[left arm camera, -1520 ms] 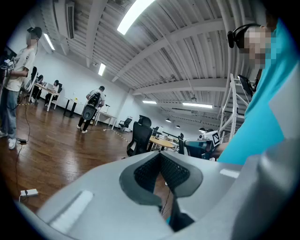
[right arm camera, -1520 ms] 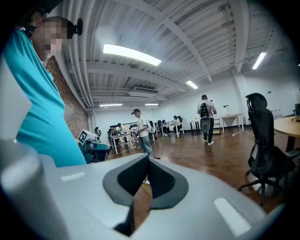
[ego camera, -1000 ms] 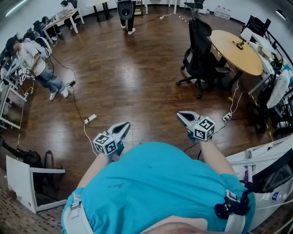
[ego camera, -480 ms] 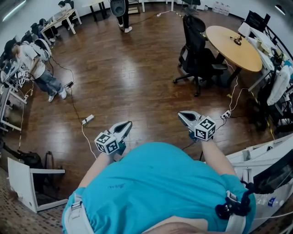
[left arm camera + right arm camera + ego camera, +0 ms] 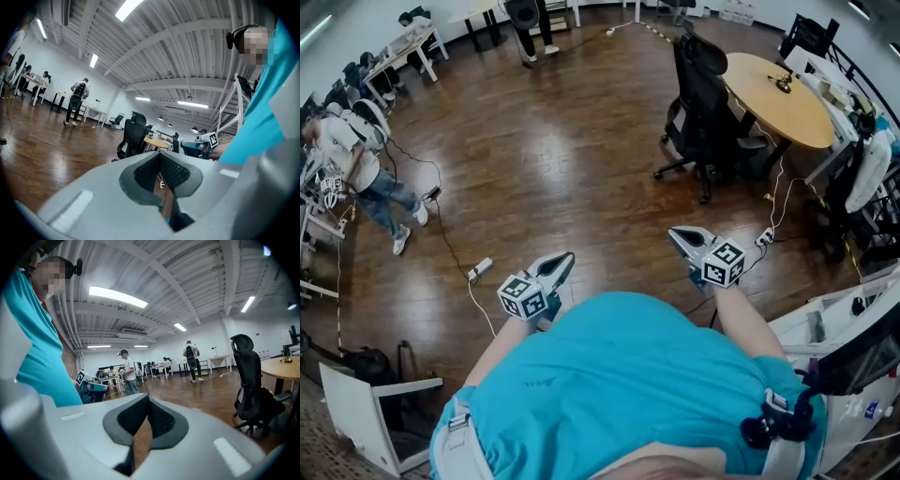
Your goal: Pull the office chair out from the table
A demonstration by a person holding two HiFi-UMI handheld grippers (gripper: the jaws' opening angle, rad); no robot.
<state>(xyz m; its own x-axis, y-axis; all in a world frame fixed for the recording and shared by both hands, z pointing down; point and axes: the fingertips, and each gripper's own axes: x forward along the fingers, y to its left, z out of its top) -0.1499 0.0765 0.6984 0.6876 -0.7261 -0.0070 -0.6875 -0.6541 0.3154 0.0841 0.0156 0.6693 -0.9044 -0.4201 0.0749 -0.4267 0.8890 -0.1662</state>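
we stand well apart from the office chair (image 5: 703,103), tucked against the round table (image 5: 773,94). left gripper (image 5: 564,259) and right gripper (image 5: 676,233) are pressed together, empty. best we walk closer, spread one, and grip the backrest squarely.

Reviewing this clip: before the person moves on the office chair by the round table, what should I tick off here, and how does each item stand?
1. Office chair in sight, standing against the round table: ok.
2. Chair within reach of the left claw or the right claw: not ok; a stretch of wooden floor lies between them and the chair.
3. Claws open for a grip: not ok; both have their jaws together, with nothing between.
4. Route free of trip hazards: not ok; a power strip and a white cable lie on the floor near the right claw.
5. Chair's wheels free of that cable: cannot tell.
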